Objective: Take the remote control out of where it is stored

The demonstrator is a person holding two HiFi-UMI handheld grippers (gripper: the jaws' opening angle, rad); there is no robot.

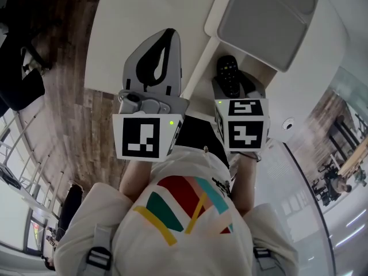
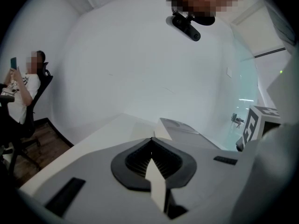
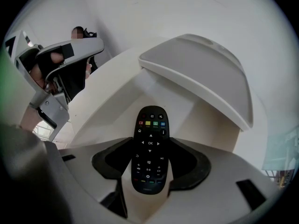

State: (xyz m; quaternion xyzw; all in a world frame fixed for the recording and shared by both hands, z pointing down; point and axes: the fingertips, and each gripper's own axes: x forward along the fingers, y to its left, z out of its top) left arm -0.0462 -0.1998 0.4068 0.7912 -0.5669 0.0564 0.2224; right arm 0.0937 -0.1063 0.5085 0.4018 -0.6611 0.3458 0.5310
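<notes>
A black remote control [image 3: 149, 150] with coloured buttons lies in a white recess of the table, below a raised grey-lined lid [image 3: 196, 73]. My right gripper [image 3: 149, 143] points steeply down over it, and its dark pads [image 3: 187, 164] sit against both long sides of the remote. From the head view the remote [image 1: 227, 71] shows just beyond the right gripper [image 1: 230, 88] and its marker cube. The left gripper [image 1: 171, 33] hovers over the white tabletop [image 1: 144, 10] to the left of the recess. Its jaw tips meet with nothing held [image 2: 152, 141].
The lid [image 1: 267, 22] stands open at the recess's far side. A person [image 2: 21, 97] sits in a chair on the wood floor [image 1: 63, 114] beyond the table's left edge. A glass wall [image 1: 322, 171] runs along the right.
</notes>
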